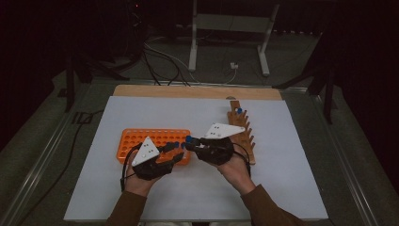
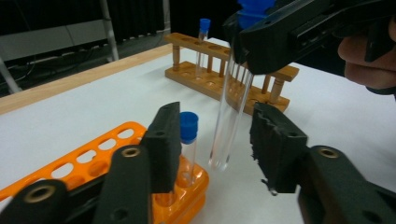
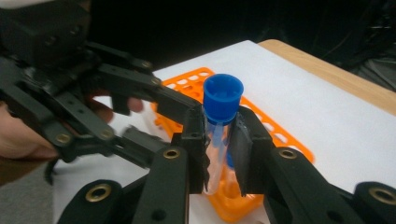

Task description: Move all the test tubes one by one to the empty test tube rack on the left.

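Blue-capped tube (image 3: pixel 219 126) pinched upright just under its cap in right gripper (image 3: pixel 218 144) jaws, above orange rack's (image 1: pixel 141 139) right end mid-table, lower part between left gripper's (image 2: pixel 215 147) spread jaws, untouched.

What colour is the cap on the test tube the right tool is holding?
Blue. The cap tops the test tube held by the right tool, best seen in the right gripper view.

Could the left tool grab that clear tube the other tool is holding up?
Probably yes. The tube hangs between the left tool's spread pads with nothing blocking; the right tool grips it just under its blue cap.
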`<action>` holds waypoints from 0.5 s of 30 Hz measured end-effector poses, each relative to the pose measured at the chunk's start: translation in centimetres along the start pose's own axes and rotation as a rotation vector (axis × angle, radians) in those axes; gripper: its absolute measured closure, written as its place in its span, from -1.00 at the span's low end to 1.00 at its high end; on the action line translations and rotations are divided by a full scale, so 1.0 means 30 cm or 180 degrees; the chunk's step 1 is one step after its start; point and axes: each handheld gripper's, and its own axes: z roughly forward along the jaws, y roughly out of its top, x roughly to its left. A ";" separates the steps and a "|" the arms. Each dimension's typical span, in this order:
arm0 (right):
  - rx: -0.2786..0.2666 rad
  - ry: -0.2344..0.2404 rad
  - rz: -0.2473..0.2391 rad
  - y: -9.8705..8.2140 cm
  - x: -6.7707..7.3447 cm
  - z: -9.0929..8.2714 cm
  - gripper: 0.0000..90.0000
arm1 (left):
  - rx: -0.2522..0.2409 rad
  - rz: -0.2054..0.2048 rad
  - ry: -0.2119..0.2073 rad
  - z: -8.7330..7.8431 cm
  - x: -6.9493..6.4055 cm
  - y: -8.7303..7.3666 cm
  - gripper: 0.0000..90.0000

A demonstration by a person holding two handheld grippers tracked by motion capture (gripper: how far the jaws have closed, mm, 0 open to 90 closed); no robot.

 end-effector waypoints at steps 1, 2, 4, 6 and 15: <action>0.0002 0.0022 -0.0005 0.001 0.005 0.005 0.71 | -0.0001 0.0009 -0.0002 0.001 -0.003 0.001 0.30; 0.0010 0.0037 -0.0015 0.003 0.009 0.009 0.71 | -0.0005 0.0025 -0.0012 0.002 -0.005 0.003 0.33; 0.0022 0.0072 -0.0017 0.004 0.016 0.018 0.71 | -0.0015 0.0038 -0.0028 0.002 -0.008 0.005 0.41; 0.0026 0.0097 -0.0025 0.006 0.022 0.025 0.71 | -0.0024 0.0046 -0.0038 0.001 -0.010 0.005 0.48; 0.0039 0.0148 -0.0013 0.006 0.031 0.040 0.70 | -0.0013 0.0079 -0.0071 -0.002 -0.008 0.001 0.72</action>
